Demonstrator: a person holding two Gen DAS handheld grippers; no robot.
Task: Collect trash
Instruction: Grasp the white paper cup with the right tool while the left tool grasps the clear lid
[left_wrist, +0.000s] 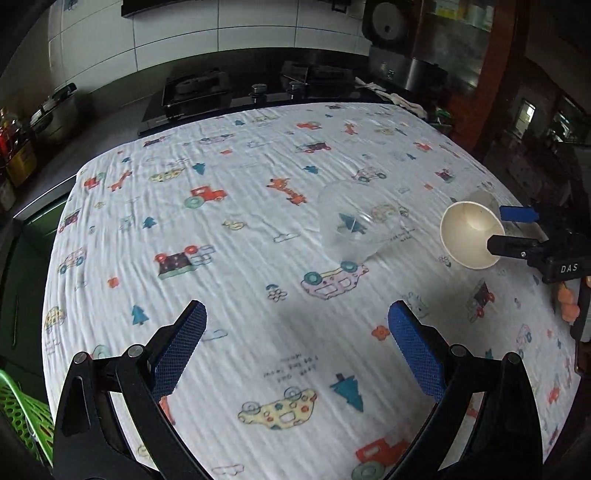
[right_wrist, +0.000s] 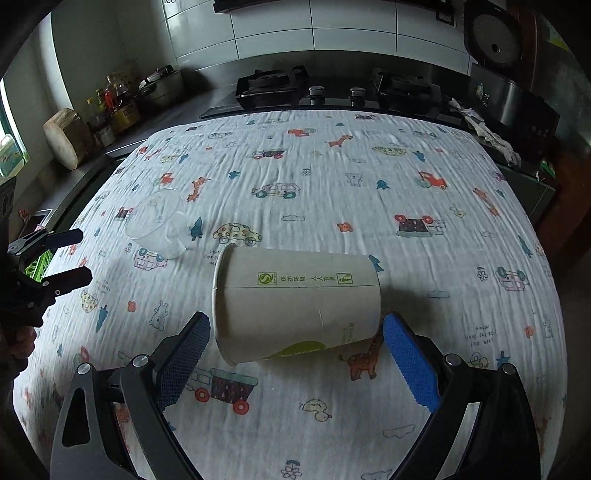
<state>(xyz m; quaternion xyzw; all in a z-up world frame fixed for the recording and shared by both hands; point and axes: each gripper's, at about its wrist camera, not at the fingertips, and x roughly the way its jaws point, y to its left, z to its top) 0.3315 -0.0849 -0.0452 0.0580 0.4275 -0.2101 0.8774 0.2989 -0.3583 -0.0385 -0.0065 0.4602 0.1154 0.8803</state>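
**On the worktop's right side: a paper cup between spread fingers**

Toward the right edge of the cloth-covered worktop (right_wrist: 332, 184) lies a paper cup (right_wrist: 295, 306) on its side, its open mouth turned to the left and its base to the right. The right gripper (right_wrist: 295, 354) has its fingers wide apart, one blue pad just beside the rim, the other just beside the base; neither pad looks pressed into the cup yet, though contact at the rim end cannot be ruled out. From the left wrist view the same paper cup (left_wrist: 469, 234) shows its pale, empty inside.

Nearer the middle of the worktop lies a clear plastic cup (left_wrist: 354, 225), also tipped over, apart from the paper one. The left gripper (left_wrist: 295, 354) hovers above bare cloth near the front edge with its fingers spread, holding nothing. A green basket (left_wrist: 22, 413) peeks in beyond the left edge, probably the place for the trash.

Both cups look empty, so they should be very light and liable to roll or skid on the cloth when nudged. The paper wall is thin and will likely buckle under a hard squeeze; the rolled rim and the base seem the stiffest parts, so closing end to end as now lined up may hold, if done gently. The plastic cup looks slicker and springy, and may pop out of a pinch.
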